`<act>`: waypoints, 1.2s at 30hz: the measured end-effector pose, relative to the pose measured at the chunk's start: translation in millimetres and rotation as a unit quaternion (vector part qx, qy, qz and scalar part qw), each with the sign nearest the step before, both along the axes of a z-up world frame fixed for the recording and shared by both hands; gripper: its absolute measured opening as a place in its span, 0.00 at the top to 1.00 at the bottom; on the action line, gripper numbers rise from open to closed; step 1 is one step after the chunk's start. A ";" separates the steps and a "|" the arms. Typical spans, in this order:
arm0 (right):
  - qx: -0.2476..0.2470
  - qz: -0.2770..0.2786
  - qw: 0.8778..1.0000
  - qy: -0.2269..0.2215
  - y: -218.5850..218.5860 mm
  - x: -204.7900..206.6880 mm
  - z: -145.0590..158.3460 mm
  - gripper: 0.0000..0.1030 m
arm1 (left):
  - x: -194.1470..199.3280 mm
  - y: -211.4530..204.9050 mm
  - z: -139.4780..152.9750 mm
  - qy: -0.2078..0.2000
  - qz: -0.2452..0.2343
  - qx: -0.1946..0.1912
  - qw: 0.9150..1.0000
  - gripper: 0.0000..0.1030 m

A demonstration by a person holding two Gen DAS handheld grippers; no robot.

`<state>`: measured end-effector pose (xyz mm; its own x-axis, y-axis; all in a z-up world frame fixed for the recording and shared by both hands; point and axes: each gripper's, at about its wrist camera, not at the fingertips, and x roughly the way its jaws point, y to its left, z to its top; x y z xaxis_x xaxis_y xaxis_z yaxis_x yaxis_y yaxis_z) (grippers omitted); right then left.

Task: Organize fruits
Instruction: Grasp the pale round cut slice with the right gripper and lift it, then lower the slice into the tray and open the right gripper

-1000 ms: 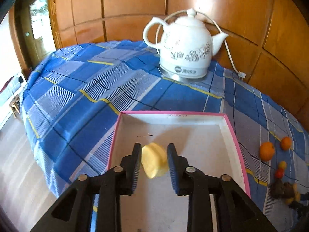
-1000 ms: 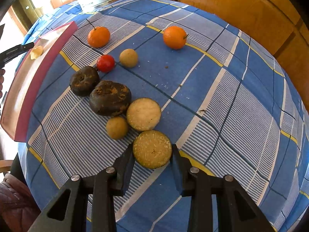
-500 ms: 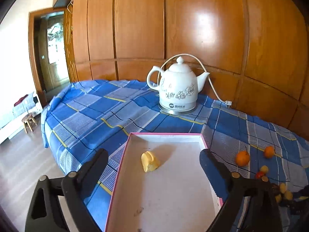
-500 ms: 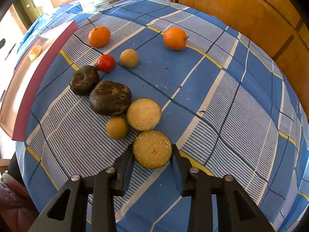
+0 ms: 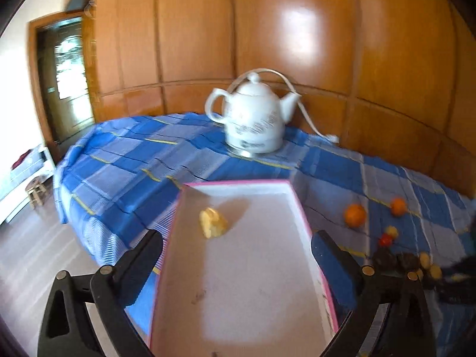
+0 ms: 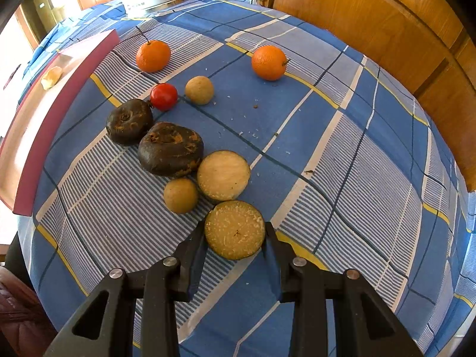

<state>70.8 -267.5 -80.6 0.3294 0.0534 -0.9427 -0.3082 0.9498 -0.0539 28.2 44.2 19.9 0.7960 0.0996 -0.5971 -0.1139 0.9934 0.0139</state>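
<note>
Well, my left gripper (image 5: 236,263) hangs with its jaws spread wide and nothing between them, above the near end of the pink-edged tray (image 5: 300,205). A yellow fruit piece (image 5: 212,223) lies alone on the tray's white floor, toward the far left corner. Beyond the tray a white kettle (image 5: 253,122) stands on the blue checked tablecloth (image 5: 125,166), its cord trailing toward the wooden wall panels (image 5: 297,29).

Over on my right side, the tray's pink wall runs along the left edge of the view, and the rest of the fruit sits loose on the cloth beside it. Farthest back are two oranges, the left orange (image 6: 153,56) near the tray and the right orange (image 6: 268,62) well apart from it. Nearer, a small red fruit (image 6: 163,96) touches a round tan fruit (image 6: 199,90). Two dark, rough-skinned fruits (image 6: 170,149) lie pressed together in front of those. Next comes a second tan ball (image 6: 180,195) just beside a pale cut half (image 6: 223,175). Closest to me, my right gripper (image 6: 235,239) has its fingers (image 6: 193,247) on either side of another cut half (image 6: 235,229), both pads pressed against its dark rim, the cut face turned up.
</note>
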 end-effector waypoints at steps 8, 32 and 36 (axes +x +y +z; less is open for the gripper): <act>-0.030 -0.008 0.999 -0.030 6.9 -23.7 28.0 0.65 | -6.9 -21.1 -12.5 0.021 -0.060 0.004 0.998 0.02; 0.138 0.109 0.982 -0.068 152.5 13.8 67.0 0.65 | -13.1 17.2 -15.9 0.028 -0.020 -0.017 0.999 0.03; 0.170 0.119 0.977 -0.051 180.3 30.8 63.5 0.65 | -14.0 44.7 -17.5 0.029 0.022 -0.032 0.999 0.03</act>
<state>101.6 -87.2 -17.1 0.3604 0.4437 -0.8205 -0.5319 0.8203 0.2099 14.2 88.8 2.4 0.7558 0.0938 -0.6481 -0.1578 0.9866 -0.0412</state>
